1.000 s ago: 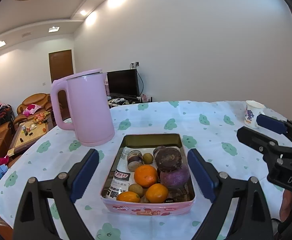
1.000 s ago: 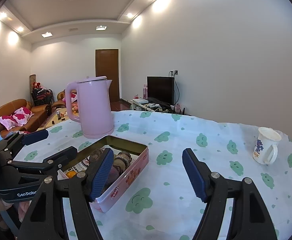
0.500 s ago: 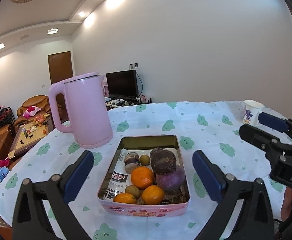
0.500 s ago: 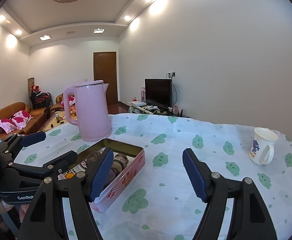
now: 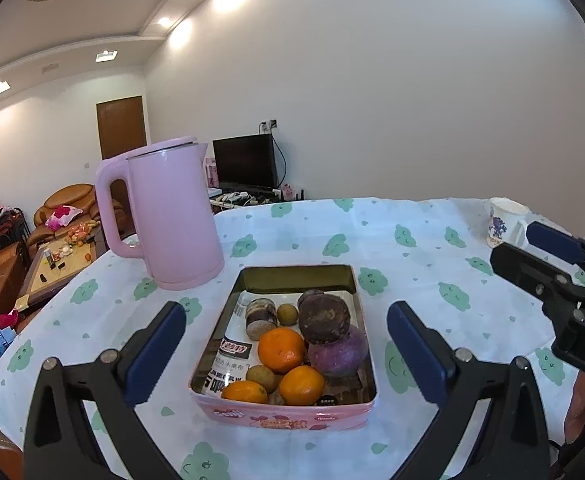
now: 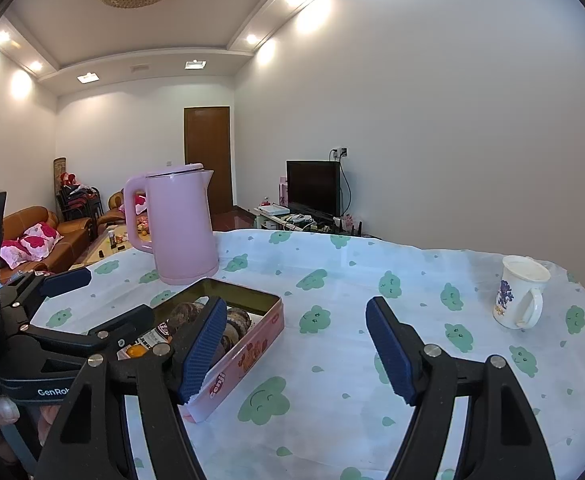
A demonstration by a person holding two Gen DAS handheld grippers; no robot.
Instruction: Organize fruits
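Three round orange mandarins [image 5: 281, 350] lie with brown and purple fruits in the pink rectangular metal tin [image 5: 284, 414] on our cloud-patterned surface [image 5: 412, 248]. Our left gripper [image 5: 286, 354] hangs over it, jaws spread wide around nothing. Our right gripper [image 6: 296, 350], jaws apart and empty, hovers beside the tin.

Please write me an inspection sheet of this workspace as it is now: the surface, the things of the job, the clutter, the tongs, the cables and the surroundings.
Surface: table under a white cloth with green prints.
Job's things: pink tin holds three oranges, small brownish fruits and dark purple-brown ones, over printed paper.
Clutter: pink kettle upright behind the tin to the left; white mug upright at the far right.
Tongs: left tongs open, the tin in line between the fingers, not touched; right tongs open, over bare cloth, empty.
Cables: cord from a wall socket behind the TV; none on the table.
Surroundings: sofas, low table, closed door.
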